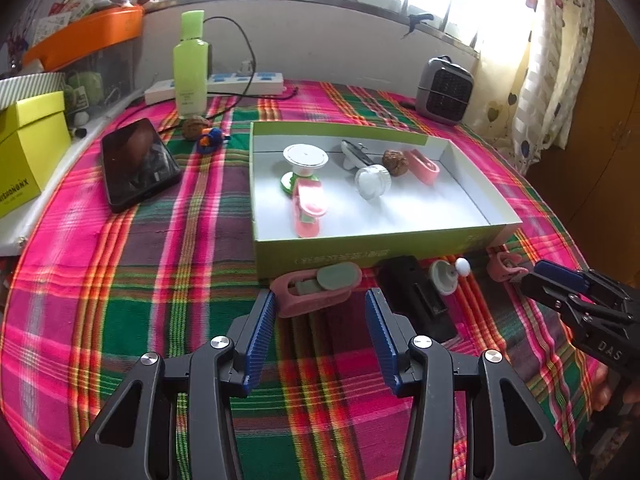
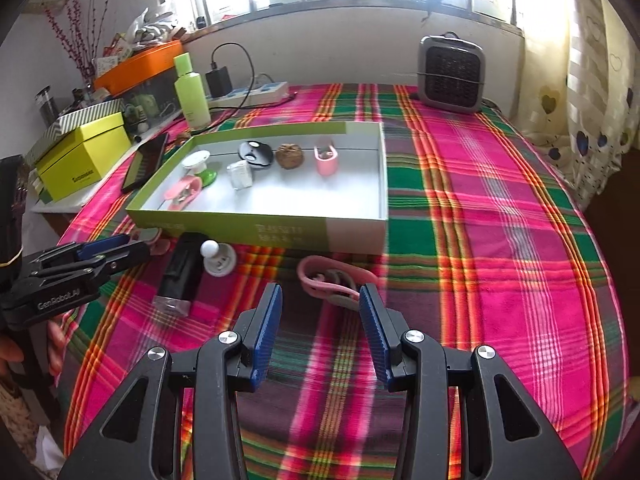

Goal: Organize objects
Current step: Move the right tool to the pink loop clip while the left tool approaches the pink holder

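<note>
A green box (image 1: 360, 249) (image 2: 240, 233) with a white floor holds pink clips, a walnut, a white cap and other small items. In front of it on the plaid cloth lie a pink clip with a grey-green part (image 1: 316, 289) (image 2: 150, 236), a black block (image 1: 416, 296) (image 2: 182, 276), a white knobbed disc (image 1: 446, 277) (image 2: 218, 261) and a second pink clip (image 1: 505, 267) (image 2: 332, 280). My left gripper (image 1: 320, 302) (image 2: 136, 245) stands open just behind the first clip. My right gripper (image 2: 320, 297) (image 1: 528, 276) is open, its tips at the second clip.
A dark phone (image 1: 138, 164) (image 2: 146, 162), a loose walnut (image 1: 196, 126) and a blue toy (image 1: 210, 140) lie left of the box. A green bottle (image 1: 190, 68), a power strip (image 1: 224, 86), a small heater (image 2: 450, 76) and a yellow box (image 1: 28, 148) line the back and left.
</note>
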Tool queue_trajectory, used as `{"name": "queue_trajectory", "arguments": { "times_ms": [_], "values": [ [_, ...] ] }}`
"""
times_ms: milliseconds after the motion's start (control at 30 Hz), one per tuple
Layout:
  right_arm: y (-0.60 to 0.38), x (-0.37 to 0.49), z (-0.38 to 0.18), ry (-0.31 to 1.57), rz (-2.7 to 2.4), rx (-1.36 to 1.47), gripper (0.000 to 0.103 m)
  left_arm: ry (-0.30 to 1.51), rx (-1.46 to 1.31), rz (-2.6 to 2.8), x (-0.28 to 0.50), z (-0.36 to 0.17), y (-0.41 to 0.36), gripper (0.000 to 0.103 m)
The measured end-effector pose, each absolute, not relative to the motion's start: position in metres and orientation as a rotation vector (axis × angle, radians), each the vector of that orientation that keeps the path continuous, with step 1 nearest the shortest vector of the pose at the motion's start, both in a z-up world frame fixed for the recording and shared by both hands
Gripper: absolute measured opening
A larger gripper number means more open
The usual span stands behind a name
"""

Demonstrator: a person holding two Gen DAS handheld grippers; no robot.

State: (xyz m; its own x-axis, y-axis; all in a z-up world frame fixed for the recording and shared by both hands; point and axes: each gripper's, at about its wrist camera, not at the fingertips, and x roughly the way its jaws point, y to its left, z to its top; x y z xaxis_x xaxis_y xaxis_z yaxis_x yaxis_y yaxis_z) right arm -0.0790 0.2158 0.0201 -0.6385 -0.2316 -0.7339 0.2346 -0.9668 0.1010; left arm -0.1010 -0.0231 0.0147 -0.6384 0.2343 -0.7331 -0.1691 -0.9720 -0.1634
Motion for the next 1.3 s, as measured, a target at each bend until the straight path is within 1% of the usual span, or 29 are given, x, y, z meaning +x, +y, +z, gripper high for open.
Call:
{"name": "queue_trajectory", "arguments": {
  "times_ms": [333,500,633,733,967,1133,1300],
  "values": [
    [0.232,-0.087,0.016,0.013,-2.645,1.191,0.042,-0.100,-1.196,2.575,-0.087,0.015,-0.011,0.045],
    [0.232,-0.093,0.016,0.075,-2.607,1.162,0.042,-0.061,-1.154,2.625,-0.088,0.021,-0.016,0.045],
    [0.236,-0.100,0.015,0.036,-2.568,1.153,0.042,-0.042,-1.163,2.633,-0.095,0.021,-0.018,0.045],
    [0.235,-0.104,0.014,0.043,-2.536,1.142,0.042,-0.001,-1.164,2.637,-0.098,0.020,-0.014,0.045],
    [0.229,-0.105,0.009,0.091,-2.453,1.150,0.042,0.010,-1.189,2.610,-0.107,0.015,-0.012,0.045],
    [0.222,-0.095,0.007,0.140,-2.382,1.168,0.042,-0.039,-1.201,2.569,-0.102,0.014,-0.012,0.045],
    [0.219,-0.095,0.006,0.177,-2.404,1.177,0.042,-0.031,-1.186,2.509,-0.096,0.017,-0.004,0.045]
  ]
}}
